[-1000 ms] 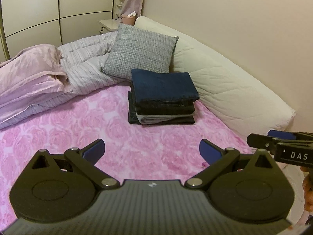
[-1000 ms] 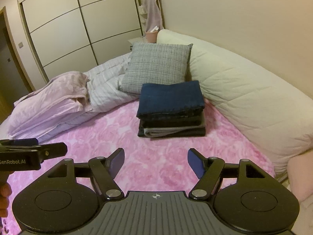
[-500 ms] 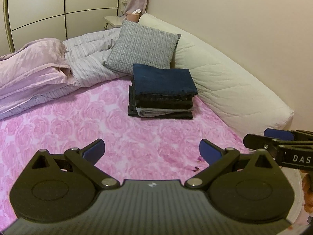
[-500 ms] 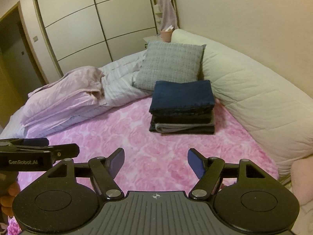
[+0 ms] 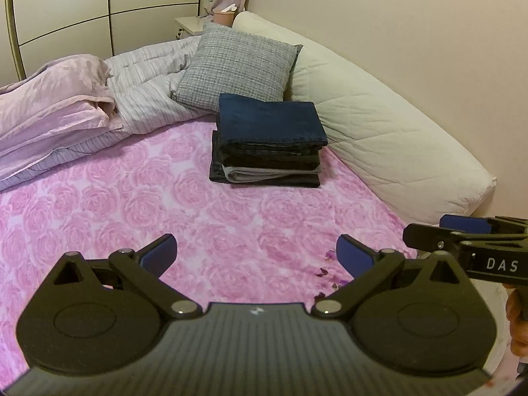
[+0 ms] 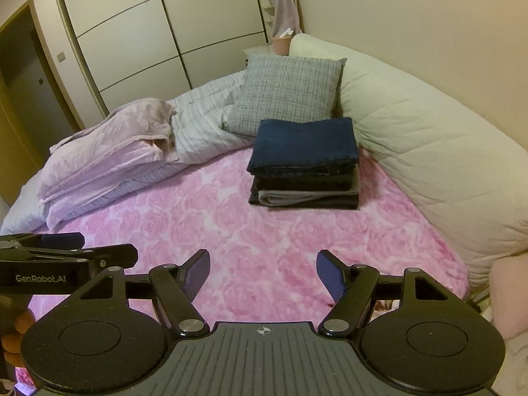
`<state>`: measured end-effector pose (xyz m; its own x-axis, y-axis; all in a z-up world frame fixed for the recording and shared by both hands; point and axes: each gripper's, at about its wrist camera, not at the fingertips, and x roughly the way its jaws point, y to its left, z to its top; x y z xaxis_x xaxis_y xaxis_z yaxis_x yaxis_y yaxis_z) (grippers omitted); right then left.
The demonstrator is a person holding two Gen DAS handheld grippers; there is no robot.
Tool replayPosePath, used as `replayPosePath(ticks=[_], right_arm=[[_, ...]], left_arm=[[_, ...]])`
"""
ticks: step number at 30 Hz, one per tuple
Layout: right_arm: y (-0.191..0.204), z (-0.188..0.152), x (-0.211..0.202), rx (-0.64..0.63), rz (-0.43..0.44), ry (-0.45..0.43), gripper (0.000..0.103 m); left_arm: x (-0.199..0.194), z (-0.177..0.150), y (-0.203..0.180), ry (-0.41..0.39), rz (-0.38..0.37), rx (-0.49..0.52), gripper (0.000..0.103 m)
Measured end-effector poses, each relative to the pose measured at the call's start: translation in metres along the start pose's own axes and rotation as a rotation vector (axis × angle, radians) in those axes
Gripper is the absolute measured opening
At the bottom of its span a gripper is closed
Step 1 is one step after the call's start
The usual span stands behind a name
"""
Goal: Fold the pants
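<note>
Landmark for this report: the stack of folded pants [image 5: 269, 142] on the bed [image 5: 138, 204].

The stack lies on the pink rose-patterned cover, just in front of the grey cushion [image 5: 237, 66] and beside the long cream bolster [image 5: 389, 138] along the wall. It holds several folded garments: a dark blue pair on top, darker ones beneath, one grey layer near the bottom. Edges are squared and roughly aligned.

The left claw [image 5: 255, 254] hovers over bare cover, well short of the stack, spread wide and holding nothing. The right claw [image 6: 262, 272] is likewise wide and empty, also short of the stack. Neither touches any cloth.

A rumpled pink and striped duvet [image 6: 125, 151] lies to the left of the stack.

Assessment: no unfolded pants appear in either view. The visible folding looks done; whether more garments wait outside the frames cannot be told. What remains, if anything, is fetching another pair.
</note>
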<state>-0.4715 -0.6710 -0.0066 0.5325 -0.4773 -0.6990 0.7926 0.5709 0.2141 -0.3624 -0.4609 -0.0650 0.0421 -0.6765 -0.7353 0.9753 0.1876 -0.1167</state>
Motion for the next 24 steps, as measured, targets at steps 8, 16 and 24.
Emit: replayPosePath(ticks=[8,16,24], right_arm=[[-0.007,0.000,-0.002,-0.001,0.016,-0.002,0.069],[-0.014,0.000,-0.002,-0.002,0.027,-0.002,0.069],[-0.018,0.001,-0.003,-0.002,0.029,-0.001,0.069]], left_arm=[[-0.001,-0.001,-0.006,-0.004,0.007,0.003,0.101],[-0.001,-0.001,-0.009,0.000,0.014,0.003,0.101],[-0.001,-0.001,-0.012,-0.001,0.014,0.004,0.101]])
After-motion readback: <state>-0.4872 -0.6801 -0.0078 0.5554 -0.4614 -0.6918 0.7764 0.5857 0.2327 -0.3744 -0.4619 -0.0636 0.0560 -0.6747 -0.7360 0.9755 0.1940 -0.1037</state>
